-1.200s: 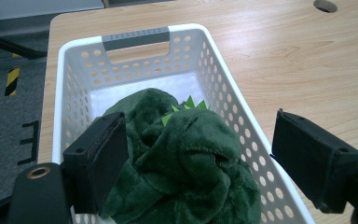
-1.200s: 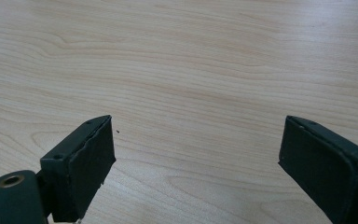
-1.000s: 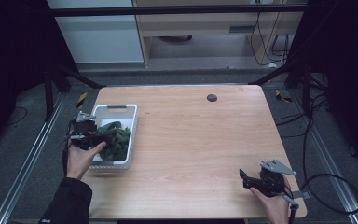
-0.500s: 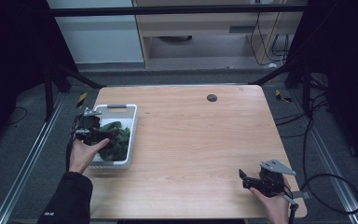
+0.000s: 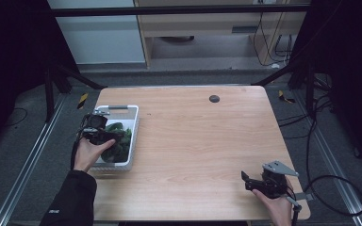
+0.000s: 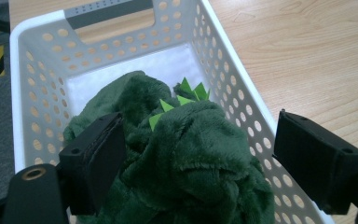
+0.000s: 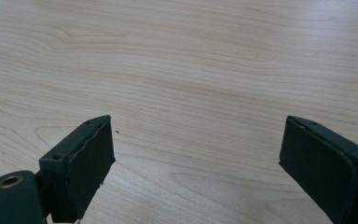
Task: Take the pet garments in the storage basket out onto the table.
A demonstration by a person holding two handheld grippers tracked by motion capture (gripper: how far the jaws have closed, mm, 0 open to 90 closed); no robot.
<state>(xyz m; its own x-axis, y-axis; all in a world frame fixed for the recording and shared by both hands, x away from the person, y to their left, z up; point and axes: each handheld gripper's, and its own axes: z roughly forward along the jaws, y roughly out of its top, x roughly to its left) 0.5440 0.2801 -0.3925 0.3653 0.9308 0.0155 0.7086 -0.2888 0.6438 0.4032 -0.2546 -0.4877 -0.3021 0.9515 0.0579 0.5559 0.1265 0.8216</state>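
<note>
A dark green plush toy (image 6: pixel 191 154) with light green spikes lies in a white perforated basket (image 6: pixel 42 93) at the table's left edge. My left gripper (image 6: pixel 205 163) hangs over the basket, open wide, one jaw on each side of the plush. In the high view the left gripper (image 5: pixel 107 134) is above the basket (image 5: pixel 133 141), and the plush (image 5: pixel 121 143) shows beside it. My right gripper (image 5: pixel 246 181) rests near the table's front right corner. In its own view the right gripper (image 7: pixel 196 154) is open over bare wood, with nothing between the jaws.
The wooden table (image 5: pixel 202 136) has a small dark round grommet (image 5: pixel 214 99) near its far edge. Cables (image 5: pixel 330 188) trail on the floor to the right. A metal rail (image 5: pixel 28 165) runs along the floor at the left.
The left hand and gripper have shifted slightly forward over the basket. The right gripper has stayed put.
</note>
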